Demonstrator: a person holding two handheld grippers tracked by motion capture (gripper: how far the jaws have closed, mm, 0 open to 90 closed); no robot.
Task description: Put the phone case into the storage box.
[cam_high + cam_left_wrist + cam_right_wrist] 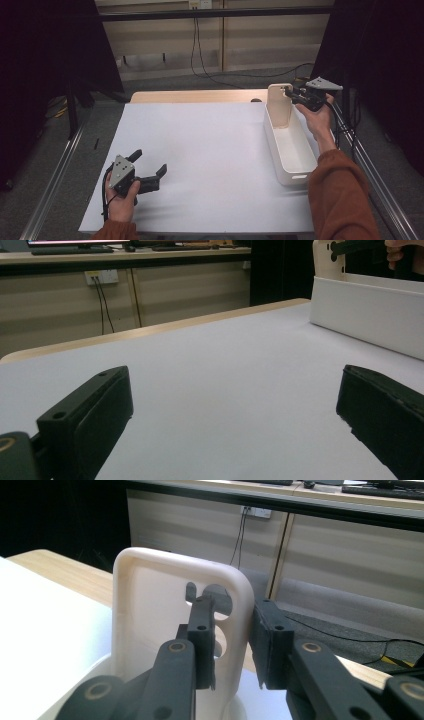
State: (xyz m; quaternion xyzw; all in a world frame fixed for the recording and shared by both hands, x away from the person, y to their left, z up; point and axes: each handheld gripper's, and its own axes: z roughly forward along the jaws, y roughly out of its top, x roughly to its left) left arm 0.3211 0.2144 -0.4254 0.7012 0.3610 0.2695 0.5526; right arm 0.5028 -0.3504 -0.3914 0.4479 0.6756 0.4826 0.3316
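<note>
High view has the white bin at the table's right edge, right gripper straddling its tall end panel, left gripper idle and spread open. Left gripper view: nothing between the jaws. Right gripper view: the jaws flank the panel, but I can't tell if they're pinching it; a loose hold could tip the bin.

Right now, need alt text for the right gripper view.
The right gripper straddles the tall cream plastic end panel of a white bin, one of its black fingers inside against the panel's cut-out holes, the other outside, with a slight gap showing. Beyond lie a wooden table edge and beige wall.
</note>
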